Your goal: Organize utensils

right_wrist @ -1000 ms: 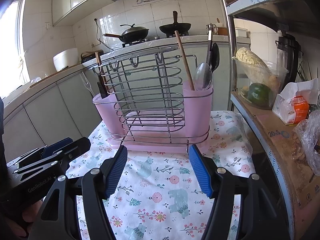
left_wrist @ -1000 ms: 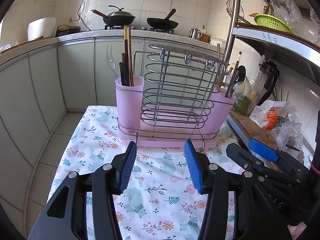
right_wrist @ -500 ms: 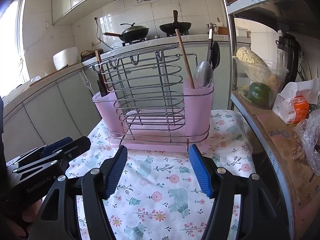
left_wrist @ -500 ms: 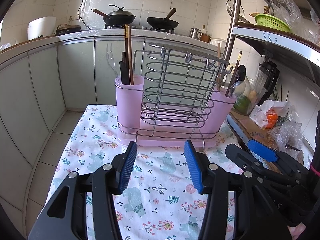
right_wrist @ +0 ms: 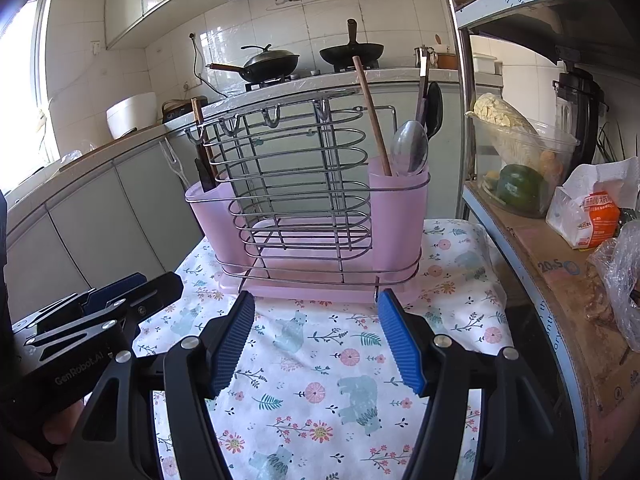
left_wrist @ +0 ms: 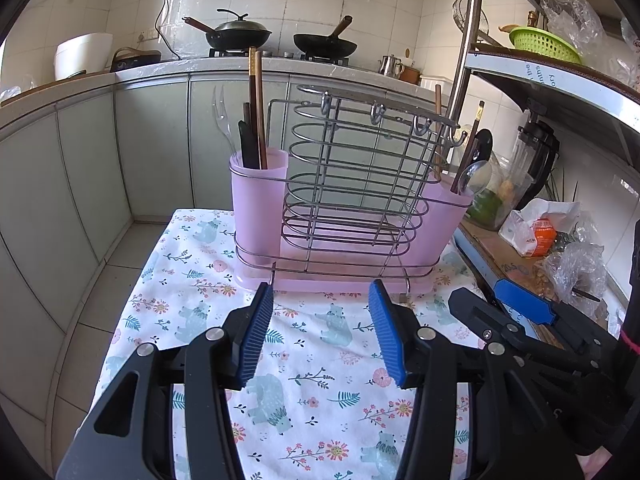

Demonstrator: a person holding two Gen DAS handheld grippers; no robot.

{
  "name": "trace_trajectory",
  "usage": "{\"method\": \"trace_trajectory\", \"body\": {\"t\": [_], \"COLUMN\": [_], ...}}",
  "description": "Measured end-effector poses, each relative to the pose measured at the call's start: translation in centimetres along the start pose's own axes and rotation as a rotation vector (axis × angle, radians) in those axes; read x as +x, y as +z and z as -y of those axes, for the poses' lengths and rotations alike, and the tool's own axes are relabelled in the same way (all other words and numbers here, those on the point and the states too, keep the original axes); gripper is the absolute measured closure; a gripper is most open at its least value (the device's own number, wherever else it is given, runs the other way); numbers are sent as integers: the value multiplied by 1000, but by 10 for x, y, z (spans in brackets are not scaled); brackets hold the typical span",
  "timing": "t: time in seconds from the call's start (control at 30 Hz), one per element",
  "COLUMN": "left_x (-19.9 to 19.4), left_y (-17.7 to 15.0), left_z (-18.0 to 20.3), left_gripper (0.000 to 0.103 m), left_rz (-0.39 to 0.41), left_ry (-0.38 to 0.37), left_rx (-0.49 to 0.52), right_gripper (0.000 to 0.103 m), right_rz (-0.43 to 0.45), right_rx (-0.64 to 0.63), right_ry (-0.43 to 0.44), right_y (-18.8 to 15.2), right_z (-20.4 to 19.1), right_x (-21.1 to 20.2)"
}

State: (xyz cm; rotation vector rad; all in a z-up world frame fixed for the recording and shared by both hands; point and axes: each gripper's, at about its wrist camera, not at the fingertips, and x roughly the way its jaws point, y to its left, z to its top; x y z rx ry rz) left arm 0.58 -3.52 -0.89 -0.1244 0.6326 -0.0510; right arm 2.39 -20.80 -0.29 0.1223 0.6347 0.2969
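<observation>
A pink utensil holder with a wire rack (left_wrist: 348, 200) stands on a small table with a floral cloth (left_wrist: 312, 360); it also shows in the right wrist view (right_wrist: 312, 208). Its left cup (left_wrist: 258, 196) holds chopsticks, a dark utensil and a clear fork. Its right cup (right_wrist: 398, 208) holds a metal spoon (right_wrist: 408, 148), a wooden stick and a dark spoon. My left gripper (left_wrist: 320, 332) is open and empty, just in front of the holder. My right gripper (right_wrist: 316, 340) is open and empty, beside the left one.
A metal shelf unit (right_wrist: 532, 248) stands close on the right with a vegetable container (right_wrist: 520, 160), bags and a blender. Green kitchen cabinets (left_wrist: 80, 152) with woks on a stove (left_wrist: 280, 40) run behind. The floor drops off left of the table.
Both grippers have drifted slightly back from the holder; nothing was taken or let go.
</observation>
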Motion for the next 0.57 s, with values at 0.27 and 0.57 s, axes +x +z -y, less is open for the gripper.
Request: {"method": "trace_trajectory", "body": {"t": [0.27,0.57], "left_x": [5,19], "left_y": [-2,-2], "left_z": [0,-12], "left_gripper": [53,53], "left_rz": [-7,-43], "left_ry": [1,14], "left_rx": [0,-21], "right_gripper": [40,40], "right_rz": [-10,-34], "right_rx": [0,9], "right_ry": [-1,-6], "right_y": [-1,-5], "right_z": [1,8], "right_x": [5,15]}}
